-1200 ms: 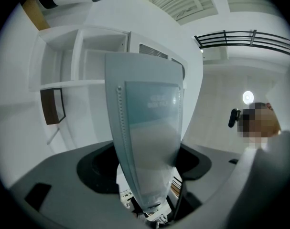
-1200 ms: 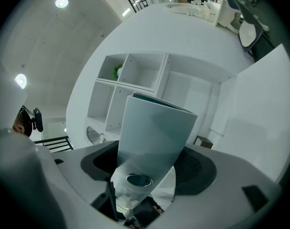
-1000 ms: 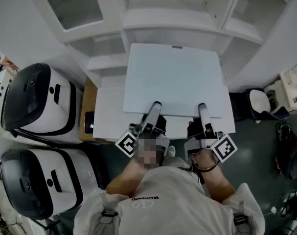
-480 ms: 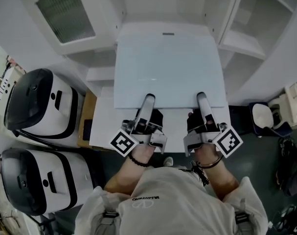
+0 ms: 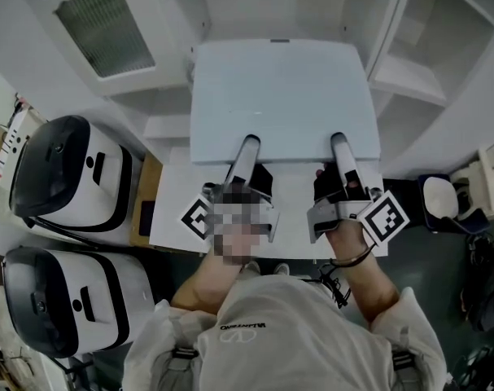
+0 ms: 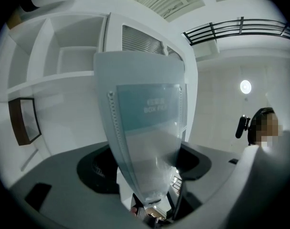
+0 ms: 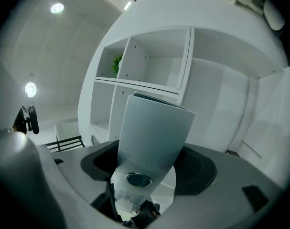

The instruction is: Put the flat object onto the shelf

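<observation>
A flat pale-blue file box (image 5: 283, 96) is held level in front of the white shelf unit (image 5: 259, 10), its far edge at the shelf's front. My left gripper (image 5: 245, 155) is shut on its near edge left of centre. My right gripper (image 5: 342, 151) is shut on the same edge further right. In the left gripper view the box (image 6: 145, 123) runs edge-on out of the left gripper (image 6: 145, 168) toward open compartments (image 6: 73, 63). In the right gripper view the box (image 7: 154, 128) rises from the right gripper (image 7: 145, 168) toward the shelf's cubbies (image 7: 154, 63).
Two black-and-white machines (image 5: 67, 177) (image 5: 59, 300) stand at the left. A white table top (image 5: 172, 210) lies under my hands, beside a brown box (image 5: 149, 187). A glass cabinet door (image 5: 104, 23) hangs open at the upper left. A white tub (image 5: 438, 194) sits on the floor at the right.
Both grippers have carried the box forward and up toward the shelf; its far edge now reaches the shelf's front. The grip on it is unchanged.
</observation>
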The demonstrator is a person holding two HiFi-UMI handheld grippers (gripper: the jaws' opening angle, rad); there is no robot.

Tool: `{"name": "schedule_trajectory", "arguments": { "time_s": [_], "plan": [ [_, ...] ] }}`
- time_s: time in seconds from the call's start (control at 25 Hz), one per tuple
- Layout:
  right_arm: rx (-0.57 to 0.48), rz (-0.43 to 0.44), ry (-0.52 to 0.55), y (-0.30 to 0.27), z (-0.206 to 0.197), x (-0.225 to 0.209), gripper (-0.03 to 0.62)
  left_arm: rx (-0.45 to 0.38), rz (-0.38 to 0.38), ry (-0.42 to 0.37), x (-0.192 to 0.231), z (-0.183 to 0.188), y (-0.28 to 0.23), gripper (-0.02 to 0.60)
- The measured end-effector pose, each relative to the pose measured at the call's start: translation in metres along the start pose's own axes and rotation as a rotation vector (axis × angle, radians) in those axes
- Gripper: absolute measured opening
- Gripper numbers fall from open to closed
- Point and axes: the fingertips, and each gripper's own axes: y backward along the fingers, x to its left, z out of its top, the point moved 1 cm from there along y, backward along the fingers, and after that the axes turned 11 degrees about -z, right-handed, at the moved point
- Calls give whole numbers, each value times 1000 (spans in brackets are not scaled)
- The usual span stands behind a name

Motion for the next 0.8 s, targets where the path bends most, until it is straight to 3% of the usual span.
{"name": "schedule_trajectory", "arguments": {
  "time_s": [0.8],
  "plan": [
    [-46, -22, 3, -27, 9, 3, 345, 16, -5, 41, 16, 16, -28, 331]
  ]
}}
